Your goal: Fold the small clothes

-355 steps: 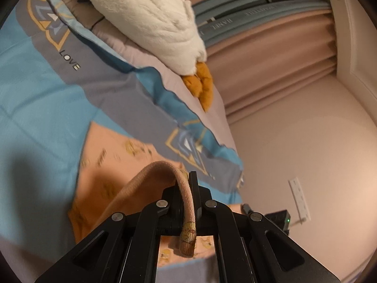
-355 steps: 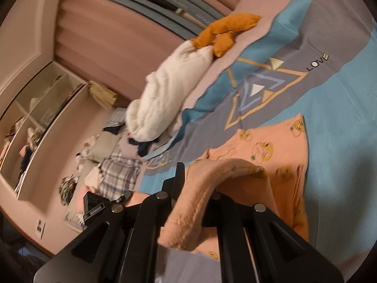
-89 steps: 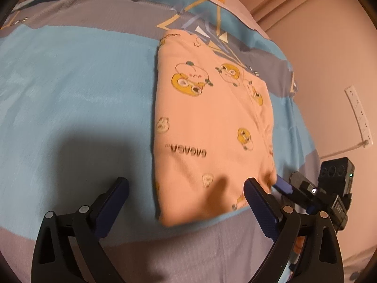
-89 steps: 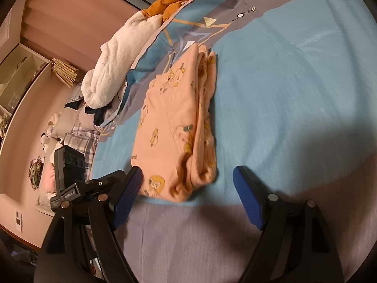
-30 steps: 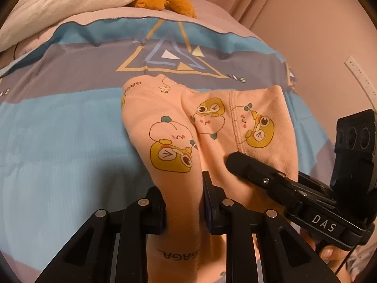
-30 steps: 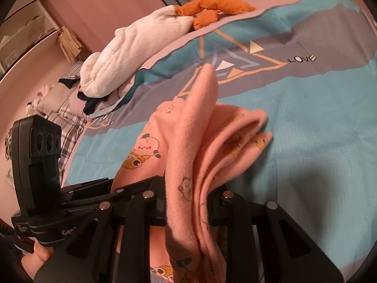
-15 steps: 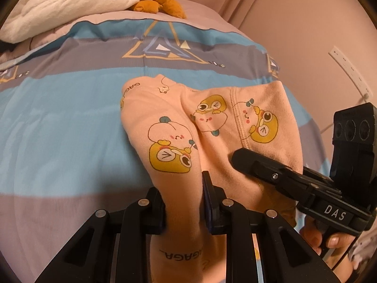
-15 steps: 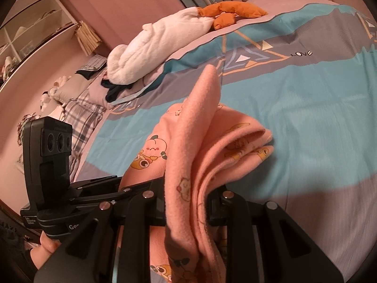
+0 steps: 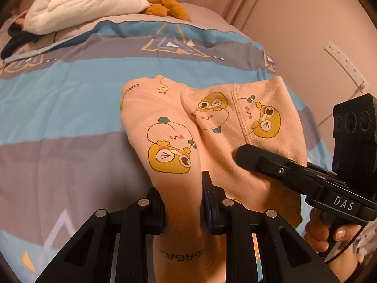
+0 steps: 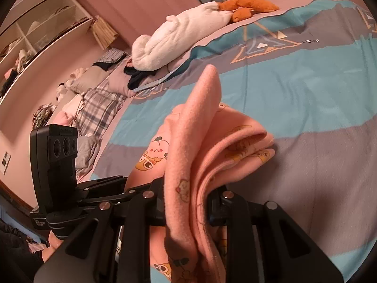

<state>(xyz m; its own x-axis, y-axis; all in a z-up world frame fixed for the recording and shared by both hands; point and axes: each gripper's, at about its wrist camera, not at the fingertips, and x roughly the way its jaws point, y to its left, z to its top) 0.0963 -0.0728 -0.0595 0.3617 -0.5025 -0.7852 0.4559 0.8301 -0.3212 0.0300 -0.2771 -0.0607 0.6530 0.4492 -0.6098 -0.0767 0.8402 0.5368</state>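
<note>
The folded peach garment [image 9: 179, 127] is pinched by the left gripper [image 9: 182, 202] and by the right gripper [image 10: 186, 200]. It is held above the striped bedspread [image 9: 66, 99].

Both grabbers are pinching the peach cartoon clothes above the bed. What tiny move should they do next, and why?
Probably carry it a little further over the bedspread, then lower it flat. The left gripper and right gripper are both shut on one end of the folded peach garment, whose far end droops in loose layers toward the bedspread. Setting it down should let those layers settle.
</note>
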